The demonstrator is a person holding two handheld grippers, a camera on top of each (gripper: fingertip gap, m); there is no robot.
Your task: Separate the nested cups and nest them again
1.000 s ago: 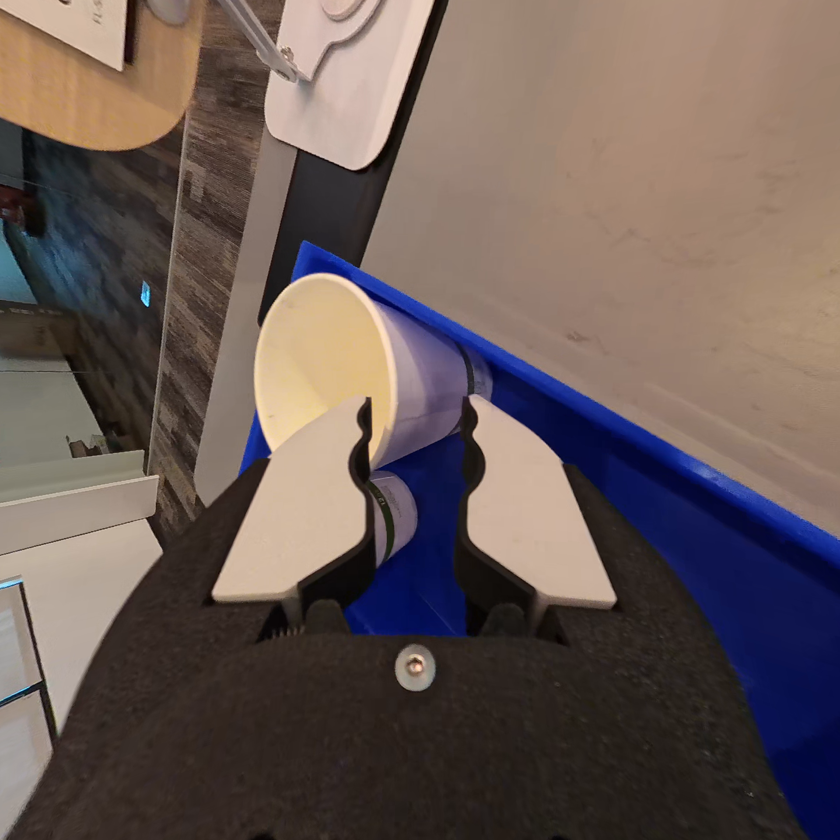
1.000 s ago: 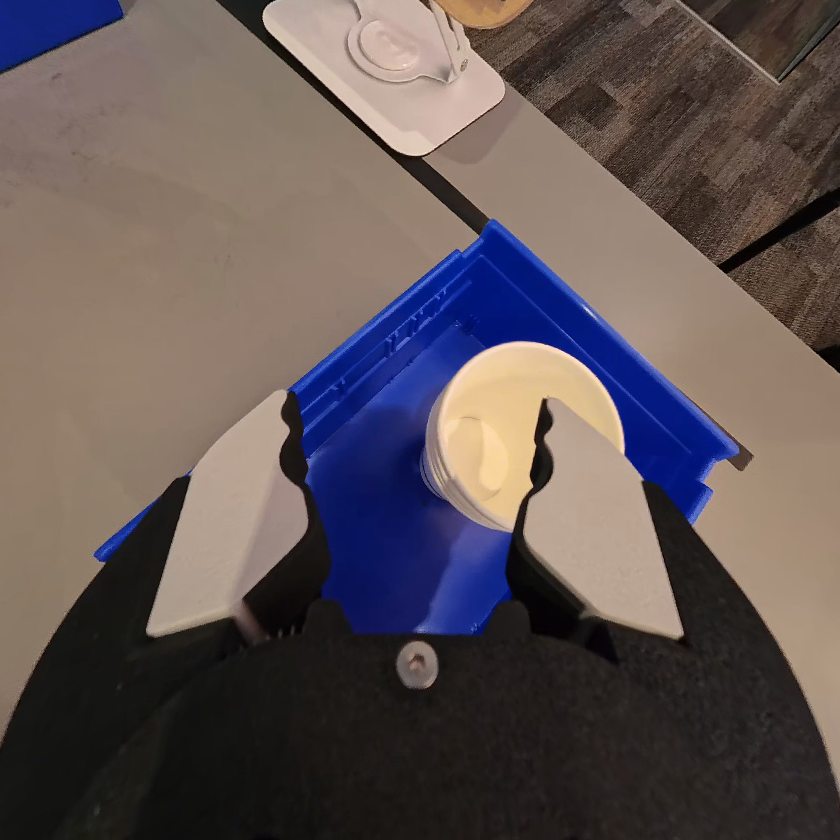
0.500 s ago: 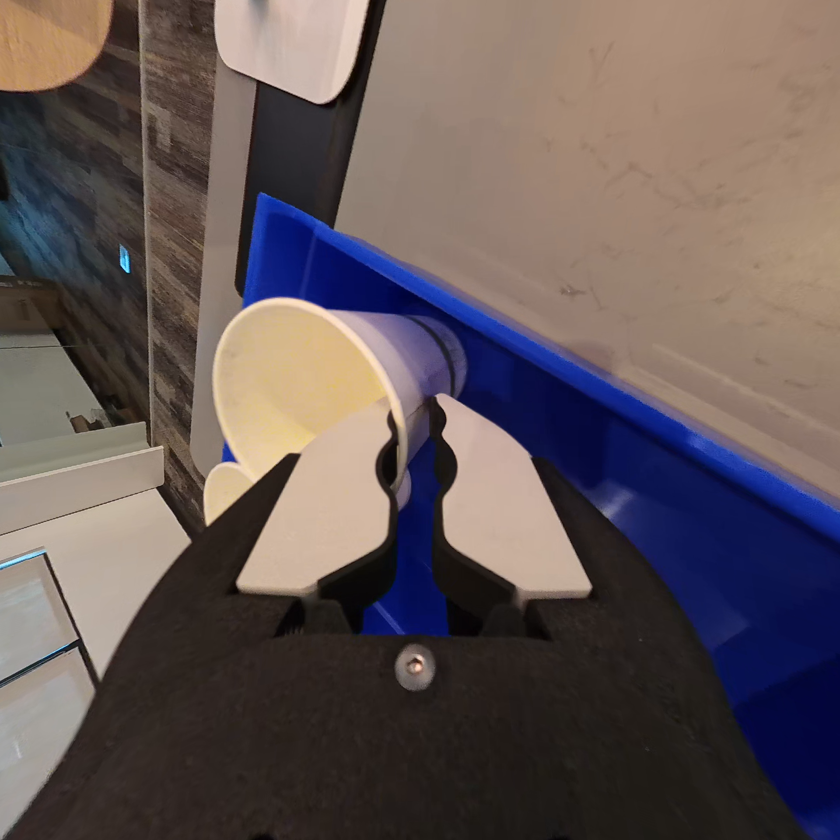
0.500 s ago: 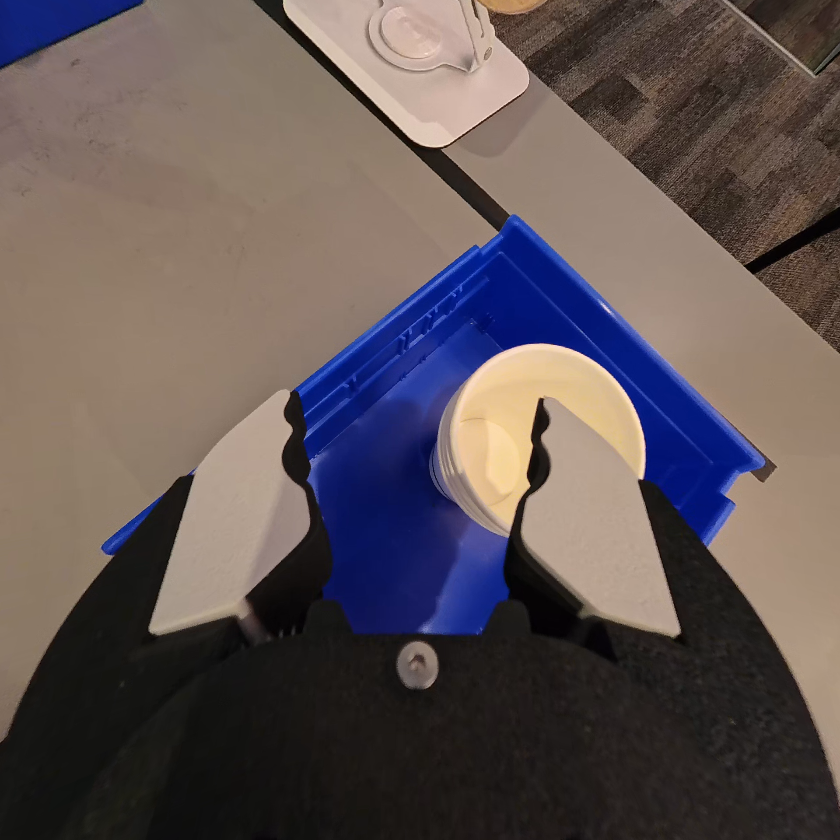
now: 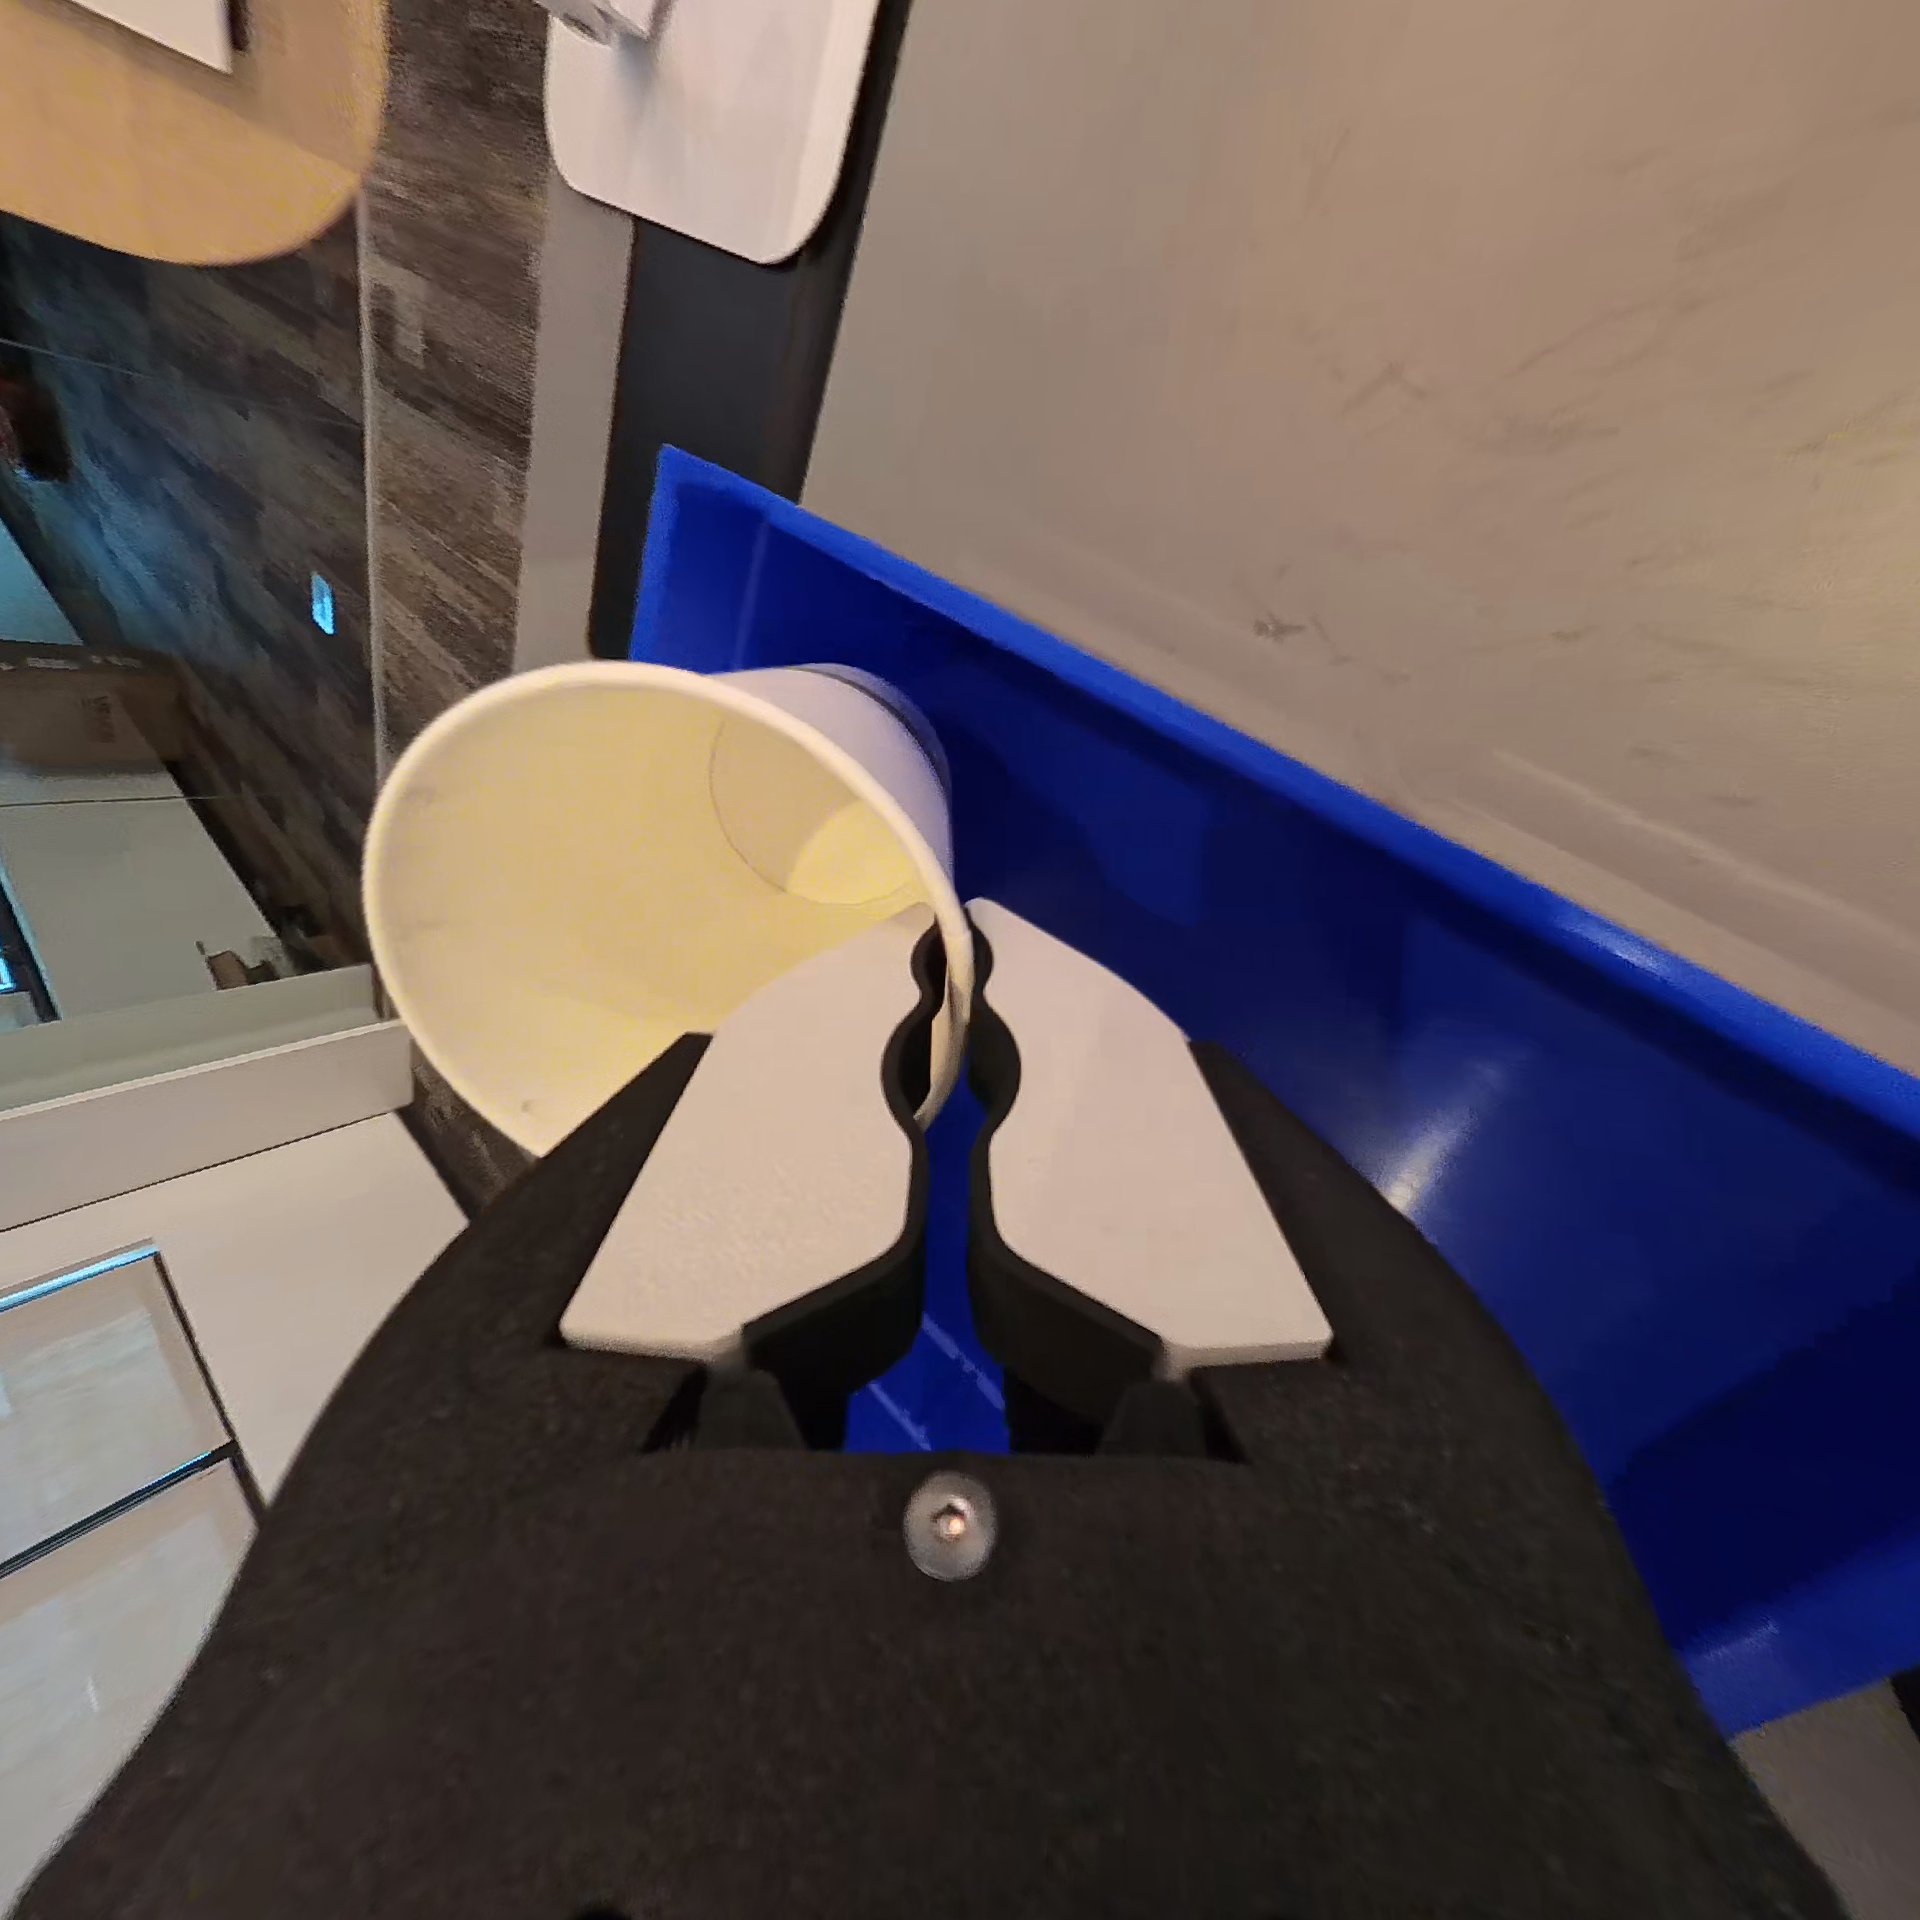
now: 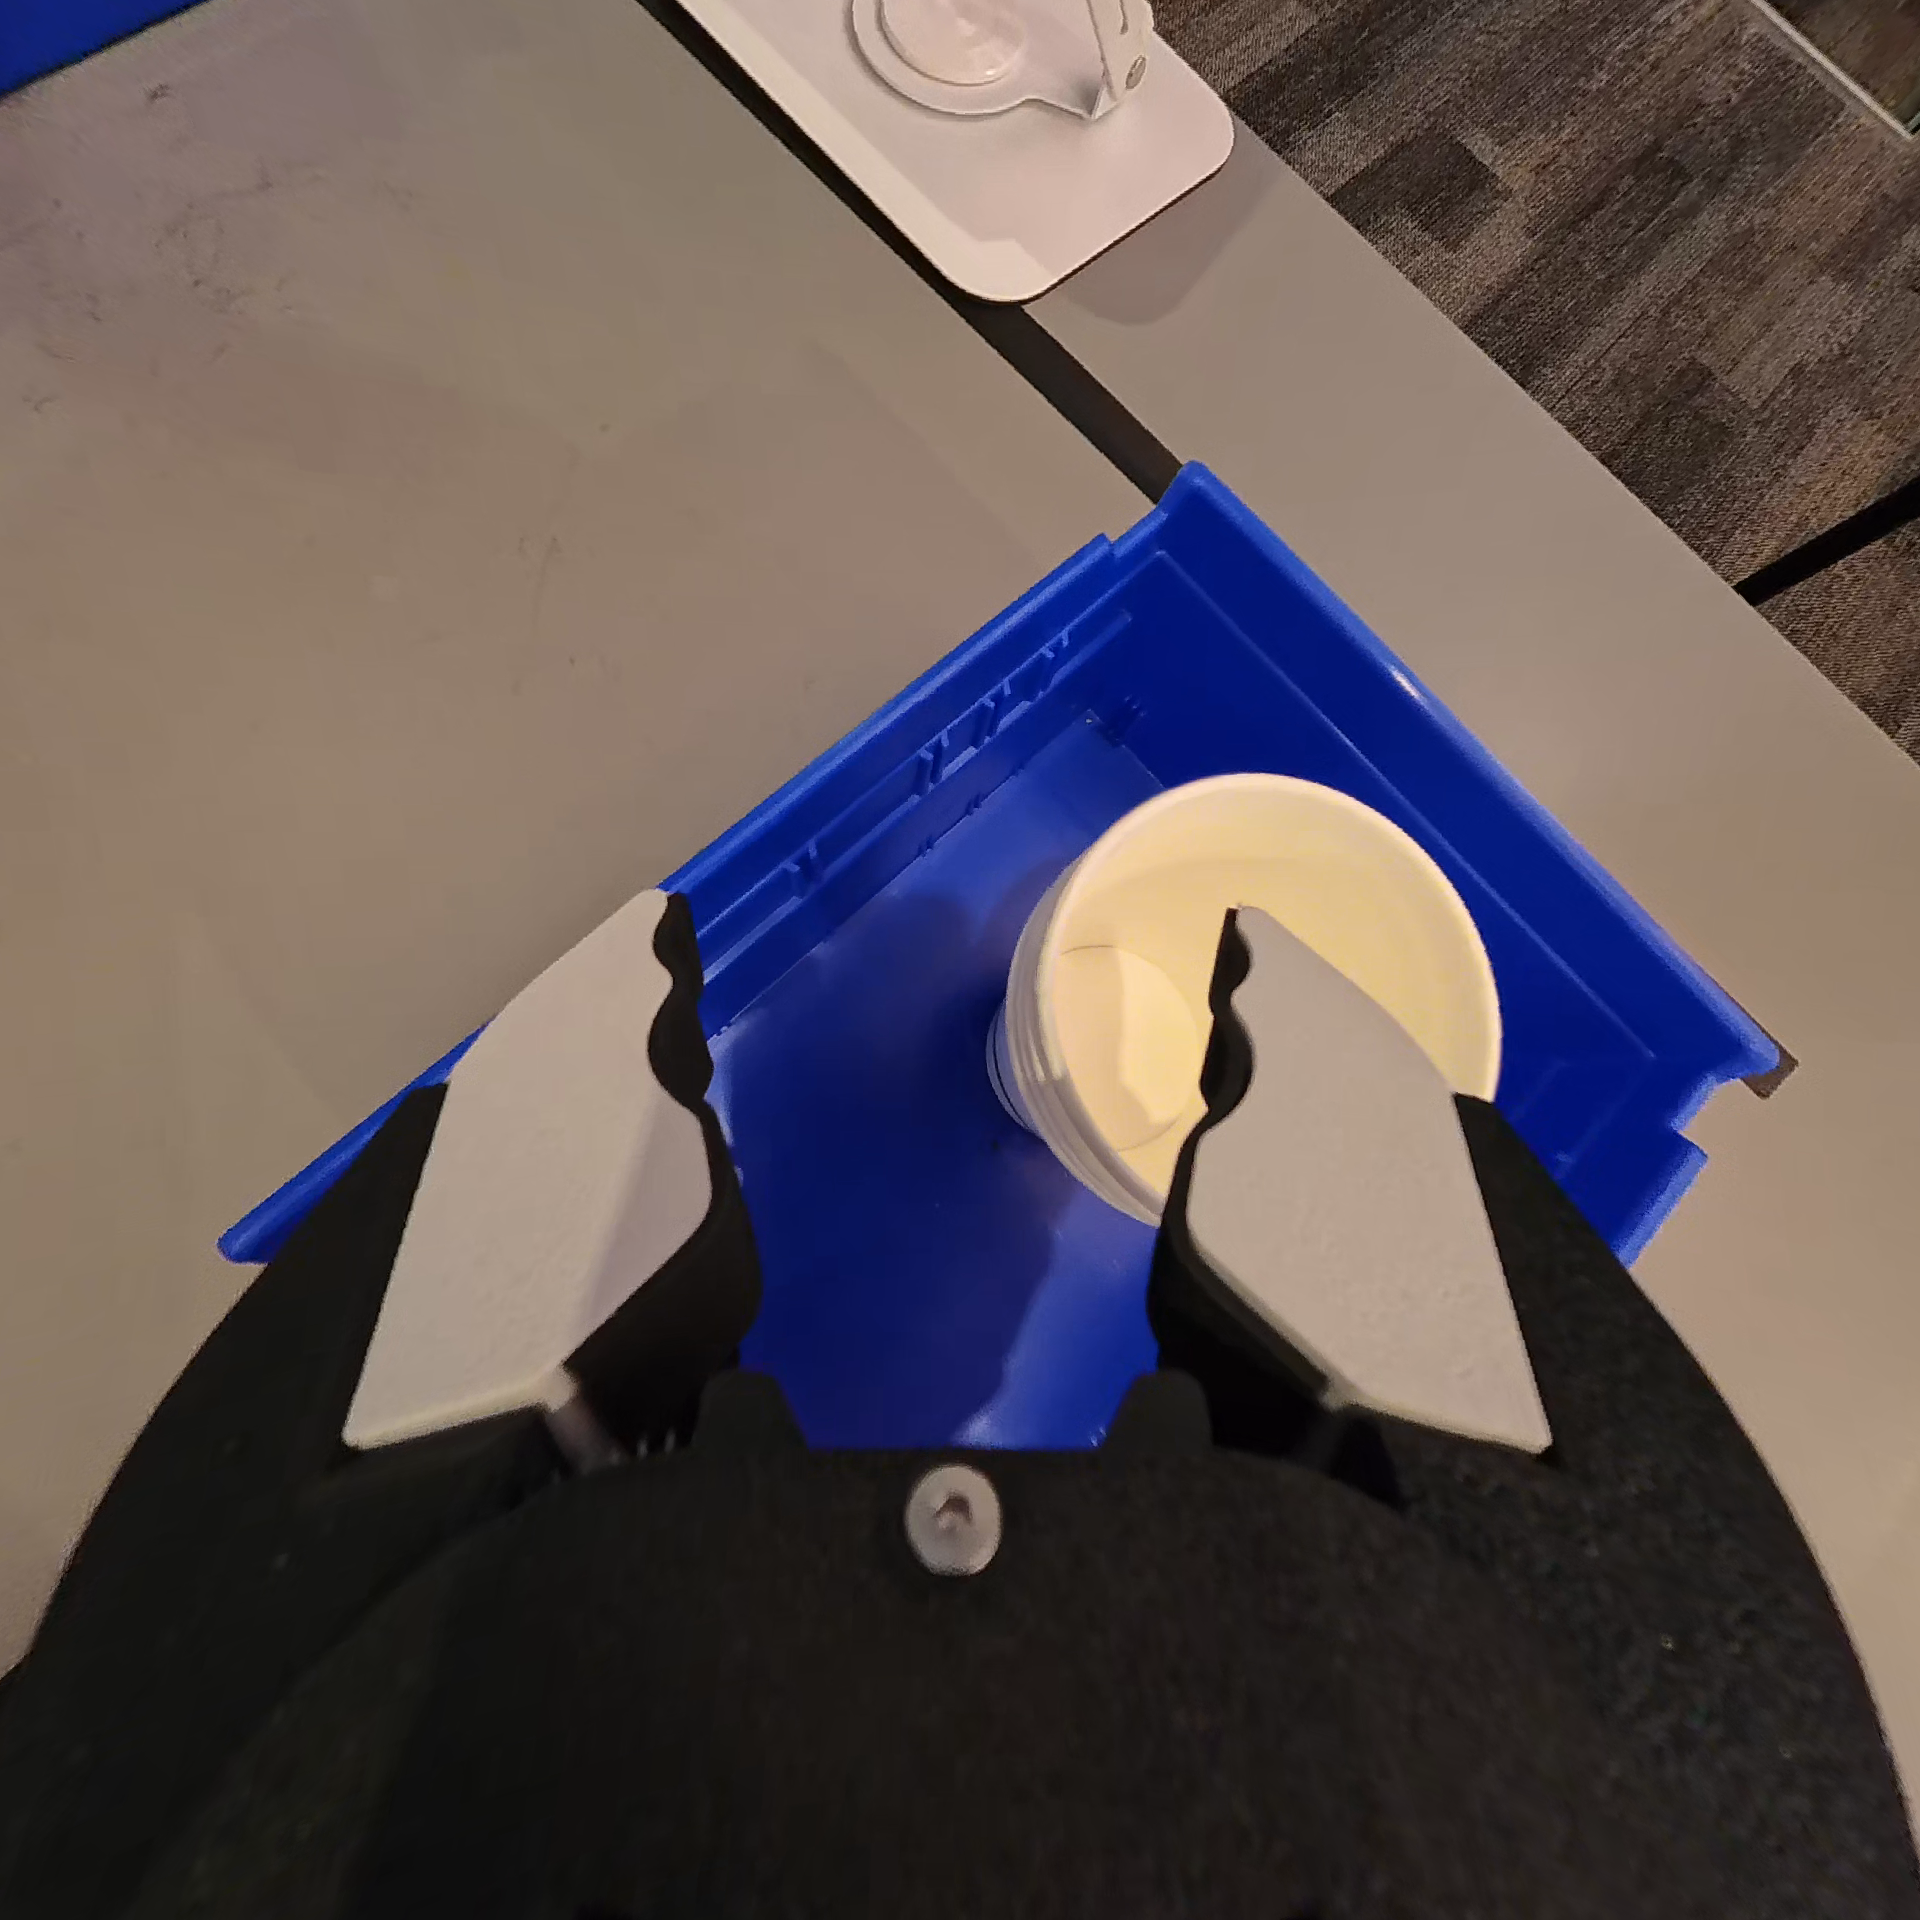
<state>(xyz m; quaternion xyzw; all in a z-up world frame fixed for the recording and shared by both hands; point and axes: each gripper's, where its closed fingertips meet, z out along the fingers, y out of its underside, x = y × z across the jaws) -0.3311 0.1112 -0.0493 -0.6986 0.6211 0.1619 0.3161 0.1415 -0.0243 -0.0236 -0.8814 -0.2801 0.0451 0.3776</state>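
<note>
I see a blue plastic bin (image 6: pixel 1278 665) resting on a grey table (image 6: pixel 416 468); in my left wrist view the same bin (image 5: pixel 1455 987) runs along the right side. Beyond the bin's far corner, a dark seam (image 6: pixel 1081 384) splits the tabletop into two panels. A white flat base plate (image 6: pixel 997 135) with a clear round fitting on it lies across that seam at the far edge. To the far right, past the table edge, I see dark patterned carpet (image 6: pixel 1610 239). In my left wrist view there is a light wooden surface (image 5: pixel 177 135) at the far left and white cabinet fronts (image 5: pixel 114 1351) nearer.
</note>
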